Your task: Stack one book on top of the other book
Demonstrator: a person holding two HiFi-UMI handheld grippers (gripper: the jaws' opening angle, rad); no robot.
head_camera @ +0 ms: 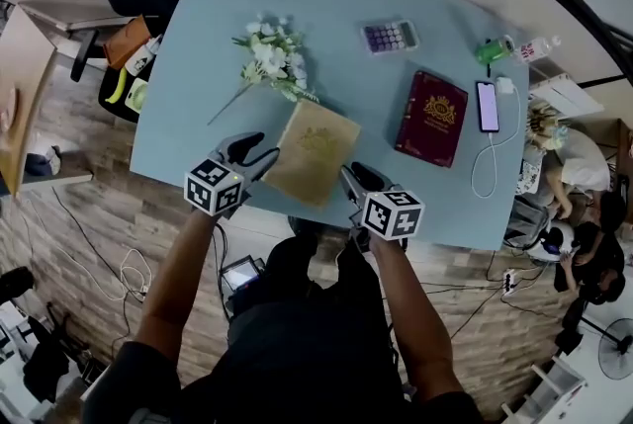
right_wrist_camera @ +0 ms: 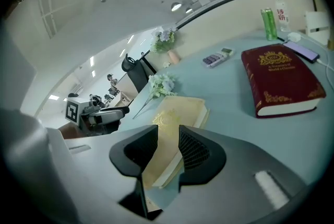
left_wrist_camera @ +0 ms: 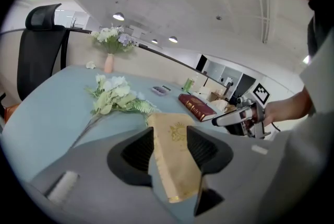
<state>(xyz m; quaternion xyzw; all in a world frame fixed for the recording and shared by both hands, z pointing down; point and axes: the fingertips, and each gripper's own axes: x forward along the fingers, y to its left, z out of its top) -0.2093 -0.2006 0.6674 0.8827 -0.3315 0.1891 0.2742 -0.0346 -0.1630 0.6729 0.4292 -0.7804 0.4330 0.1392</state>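
A tan book [head_camera: 312, 152] lies flat near the front edge of the pale blue table [head_camera: 198, 106]. A dark red book [head_camera: 432, 118] with gold print lies to its right, apart from it. My left gripper [head_camera: 261, 153] is at the tan book's left edge and stands open. In the left gripper view, the tan book [left_wrist_camera: 175, 155] shows in the gap of the left gripper [left_wrist_camera: 169, 139]. My right gripper [head_camera: 348, 179] is at the book's near right corner, open with a narrower gap. In the right gripper view, the tan book [right_wrist_camera: 175, 116] runs between the jaws of the right gripper [right_wrist_camera: 168, 147], and the red book [right_wrist_camera: 279, 79] lies off to the right.
A spray of white flowers [head_camera: 272, 56] lies just behind the tan book. A calculator [head_camera: 389, 37], a green can [head_camera: 492, 49] and a bottle [head_camera: 537, 46] are at the back. A phone [head_camera: 487, 106] on a white cable [head_camera: 485, 170] lies right of the red book.
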